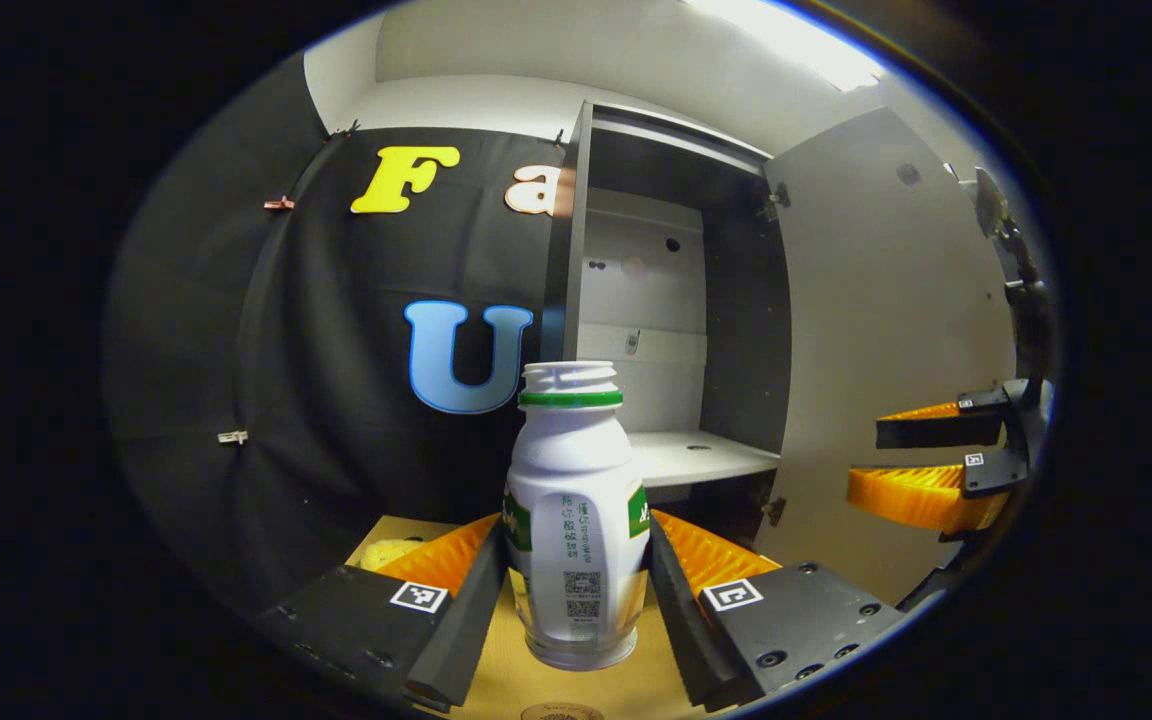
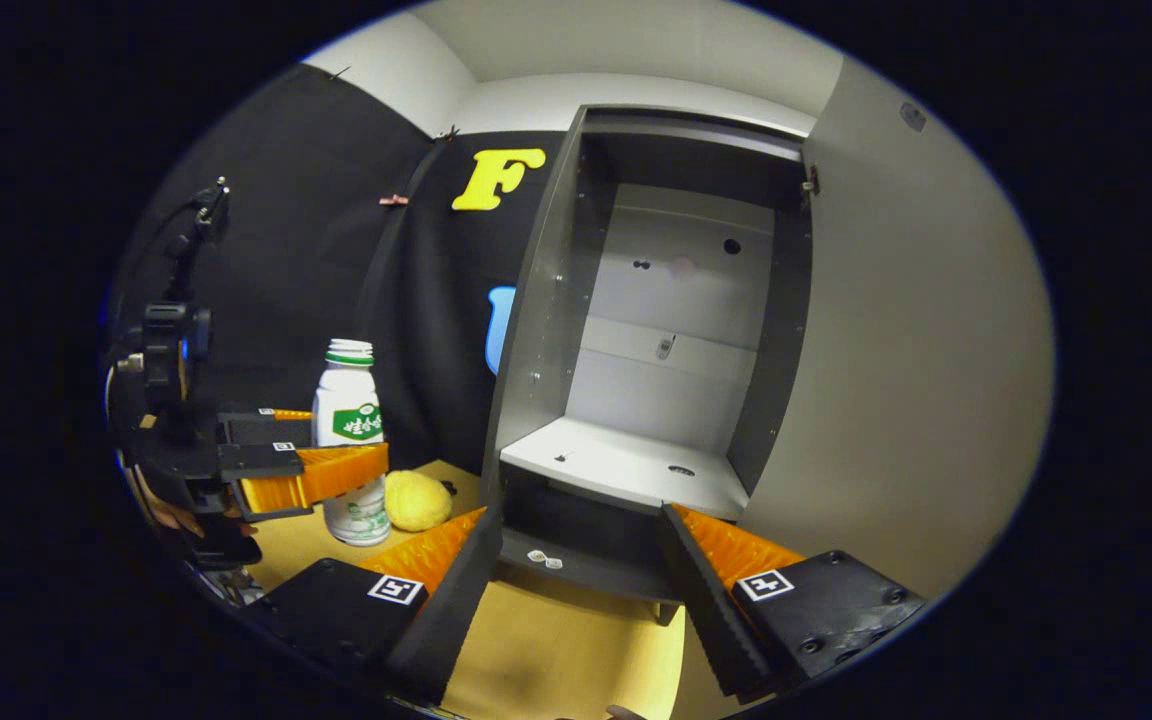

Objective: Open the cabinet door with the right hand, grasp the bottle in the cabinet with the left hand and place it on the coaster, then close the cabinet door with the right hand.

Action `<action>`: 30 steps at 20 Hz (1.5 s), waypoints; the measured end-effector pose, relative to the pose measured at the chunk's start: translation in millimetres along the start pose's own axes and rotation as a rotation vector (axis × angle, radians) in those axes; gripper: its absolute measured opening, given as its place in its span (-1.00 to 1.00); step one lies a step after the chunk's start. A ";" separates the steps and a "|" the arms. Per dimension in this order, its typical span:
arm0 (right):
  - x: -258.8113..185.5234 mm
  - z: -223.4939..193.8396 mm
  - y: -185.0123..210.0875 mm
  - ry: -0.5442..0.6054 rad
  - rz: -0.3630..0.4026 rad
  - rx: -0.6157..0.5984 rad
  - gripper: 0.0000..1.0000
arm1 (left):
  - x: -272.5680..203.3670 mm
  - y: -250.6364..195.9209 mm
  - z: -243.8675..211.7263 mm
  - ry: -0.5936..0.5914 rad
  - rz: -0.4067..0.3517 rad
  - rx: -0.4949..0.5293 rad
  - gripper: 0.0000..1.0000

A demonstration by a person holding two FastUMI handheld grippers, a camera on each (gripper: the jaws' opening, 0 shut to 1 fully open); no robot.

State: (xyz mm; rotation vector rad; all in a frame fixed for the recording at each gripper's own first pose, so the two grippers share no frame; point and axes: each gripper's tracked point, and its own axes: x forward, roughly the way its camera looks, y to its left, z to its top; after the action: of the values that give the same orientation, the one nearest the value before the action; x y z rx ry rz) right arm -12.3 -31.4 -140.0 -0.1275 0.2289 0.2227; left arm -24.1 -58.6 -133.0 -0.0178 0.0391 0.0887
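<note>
A white bottle (image 1: 576, 500) with a green neck ring and green label stands upright between my left gripper's (image 1: 576, 530) fingers, which press on both its sides. Its base hangs just above the wooden table (image 1: 506, 670), and the rim of a round brown coaster (image 1: 561, 712) shows right below it. In the right gripper view the bottle (image 2: 348, 420) sits in the left gripper (image 2: 306, 448), left of the cabinet. My right gripper (image 2: 576, 515) is open with nothing between its fingers, facing the open grey cabinet (image 2: 546, 330). The cabinet door (image 2: 896, 380) is swung wide to the right.
A yellow lumpy object (image 2: 416, 500) lies on the table beside the bottle, near the cabinet's left wall. The cabinet's white shelf (image 2: 626, 465) is bare. The right gripper (image 1: 926, 465) hangs in front of the open door (image 1: 886, 330).
</note>
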 end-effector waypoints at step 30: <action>25.7 -192.2 65.5 0.279 -0.038 -0.052 0.96 | -24.0 14.8 -256.1 0.000 0.024 0.075 0.57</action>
State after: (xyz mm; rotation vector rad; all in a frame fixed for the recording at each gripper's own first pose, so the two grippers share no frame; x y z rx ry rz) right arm -43.5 8.3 -338.3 -0.2151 0.4977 0.1725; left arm -59.1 -50.9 -388.2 0.0574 0.0429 0.1115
